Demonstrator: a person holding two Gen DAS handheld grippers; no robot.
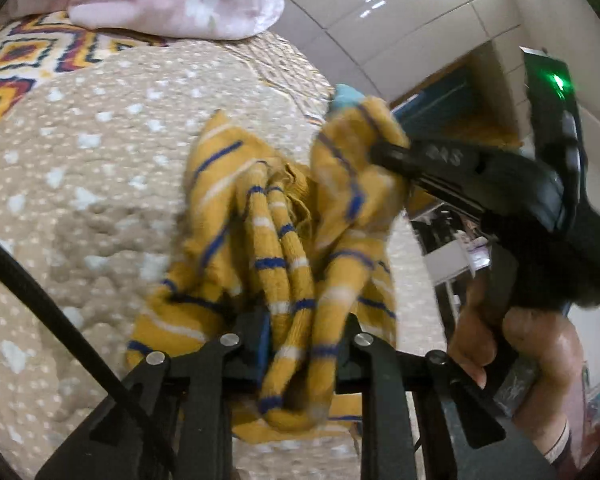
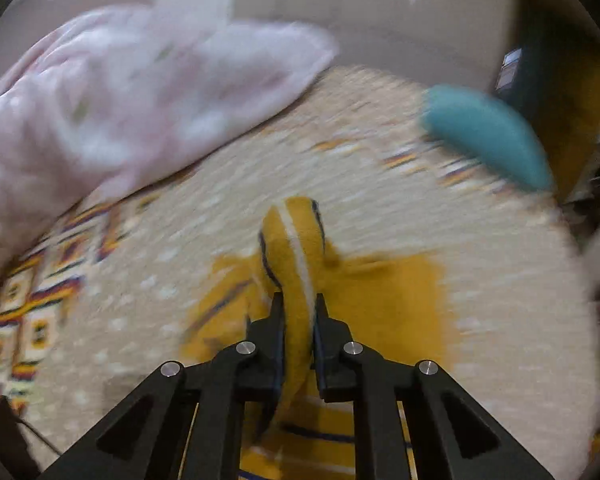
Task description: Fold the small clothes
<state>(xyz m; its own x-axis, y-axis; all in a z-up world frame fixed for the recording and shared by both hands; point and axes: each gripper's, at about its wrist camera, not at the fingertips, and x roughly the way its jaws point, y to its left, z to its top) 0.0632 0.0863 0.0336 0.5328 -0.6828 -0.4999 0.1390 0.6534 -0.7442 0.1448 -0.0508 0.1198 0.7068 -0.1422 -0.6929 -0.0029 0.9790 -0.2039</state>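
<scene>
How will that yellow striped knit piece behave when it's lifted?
Probably floppy: the yellow striped garment bunches and droops between the left tongs and right tongs. Likely light, since small pinches hold it. The knit should grip, not slip.

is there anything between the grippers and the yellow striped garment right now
No. Both already grip the garment: the left gripper holds a bunched fold, the right gripper pinches another. It hangs bunched over the bedspread.

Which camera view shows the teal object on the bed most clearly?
The right wrist view: the teal object lies whole, though blurred, on the bed cover. In the left wrist view only its tip shows behind the yellow striped garment.
</scene>
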